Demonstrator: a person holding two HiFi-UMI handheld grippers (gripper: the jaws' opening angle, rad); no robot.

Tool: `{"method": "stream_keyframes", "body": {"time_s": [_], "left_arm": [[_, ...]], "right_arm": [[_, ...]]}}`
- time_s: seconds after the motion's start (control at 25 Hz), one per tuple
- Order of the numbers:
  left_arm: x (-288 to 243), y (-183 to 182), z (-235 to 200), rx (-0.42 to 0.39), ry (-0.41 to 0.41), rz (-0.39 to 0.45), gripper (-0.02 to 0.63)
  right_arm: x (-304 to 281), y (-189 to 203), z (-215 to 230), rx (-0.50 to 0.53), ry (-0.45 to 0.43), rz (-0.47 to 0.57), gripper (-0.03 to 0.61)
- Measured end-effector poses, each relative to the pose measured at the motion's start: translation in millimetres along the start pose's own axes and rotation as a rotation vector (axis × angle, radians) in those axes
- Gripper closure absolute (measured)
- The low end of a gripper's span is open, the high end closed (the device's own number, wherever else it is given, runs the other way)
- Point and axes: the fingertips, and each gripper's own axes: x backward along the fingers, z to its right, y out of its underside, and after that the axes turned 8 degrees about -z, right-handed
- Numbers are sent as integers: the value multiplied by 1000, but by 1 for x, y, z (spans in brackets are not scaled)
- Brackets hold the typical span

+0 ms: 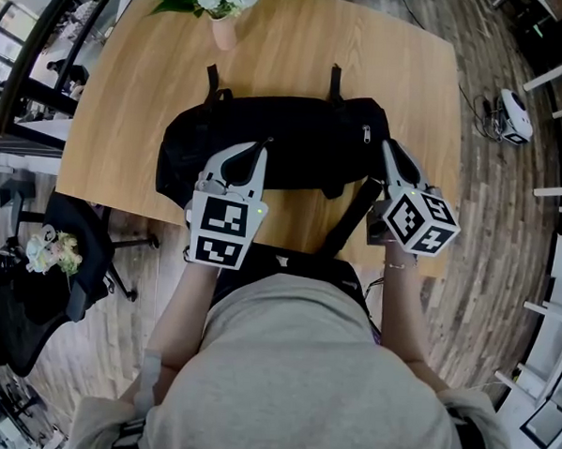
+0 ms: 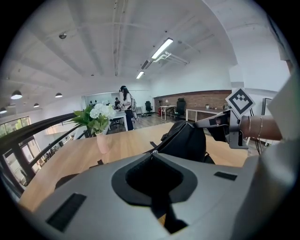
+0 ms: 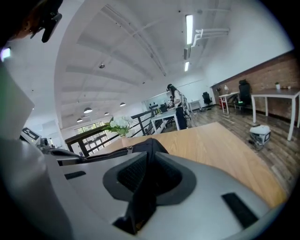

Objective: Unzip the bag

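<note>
Clamping bag (image 1: 295, 135), right gripper (image 1: 390, 148) (angled downward)

Your black bag (image 1: 304, 140) lies lengthwise across the wooden table (image 1: 402, 75), close to its near edge. It is soft and slumped, with two strap ends (image 1: 335, 81) pointing at the far side and a broad strap (image 1: 352, 218) trailing over the near edge. A silver zipper pull (image 1: 366, 134) shows near its right end.

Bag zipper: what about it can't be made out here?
- Opened length: head view, black-on-black bag, partly under left gripper.
- The zipper pull: left gripper view, a tiny silver speck at shut jaws.
- What right gripper holds: right gripper view, black fabric fills jaws; strap or body unclear.
</note>
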Motion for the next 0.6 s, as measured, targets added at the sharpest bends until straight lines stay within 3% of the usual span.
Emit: {"method": "stream_keyframes", "body": {"time_s": [0.28,0.44,0.6], "left_arm": [[7,6,-8,20,14,4,592],[9,4,-8,37,29,15,592],[8,4,-8,50,39,25,593]], "right_arm": [[2,-4,-6,110,73,-2,502],[5,-2,-21,263,105,-31,465],[5,-4,-58,438,59,-42,446]]}}
